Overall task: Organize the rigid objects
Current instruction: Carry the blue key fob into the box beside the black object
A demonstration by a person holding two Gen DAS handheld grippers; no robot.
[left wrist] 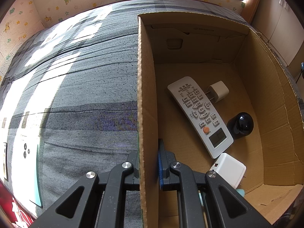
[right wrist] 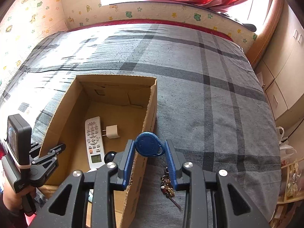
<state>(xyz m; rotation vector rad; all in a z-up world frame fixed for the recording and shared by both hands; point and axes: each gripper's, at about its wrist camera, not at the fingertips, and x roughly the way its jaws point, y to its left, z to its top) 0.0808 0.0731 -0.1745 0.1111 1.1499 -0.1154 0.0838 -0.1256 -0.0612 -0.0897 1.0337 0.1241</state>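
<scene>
- Right gripper [right wrist: 150, 148] clamped on a blue key fob [right wrist: 149, 145], the blue pads pinching its flat round body on both edges; the fob sits above the box's right wall, partly over the bedspread [right wrist: 199, 79].
- Small charm string [right wrist: 168, 187] dangles under the fob, between the fingers. Loose and floppy, so likely to swing or snag on the wall edge.
- Fob looks light, stiff, smooth plastic. The edge grip on the disc seems fine; taking it by the string would let it spin.
- Left gripper [left wrist: 149, 163] clenched on the cardboard box [left wrist: 146, 76], pinching its left wall at the near end, one finger inside, one outside. Probably steadying it.
- Box wall is thin corrugated card: bends easily, light, would slide on the cloth if let go.
- In the box: white remote [left wrist: 201, 115] lying diagonally on the floor, small white plug adapter [left wrist: 218, 91] just right of its far end, black rounded object [left wrist: 240, 125] right of its near end, white charger block [left wrist: 229, 168] near, just beside the remote's tip.
- All rigid, none stacked.
- Far half of the box floor is bare; room there for the fob.
- White flat device [left wrist: 24, 152] on the bedspread, left near, outside the box.
</scene>
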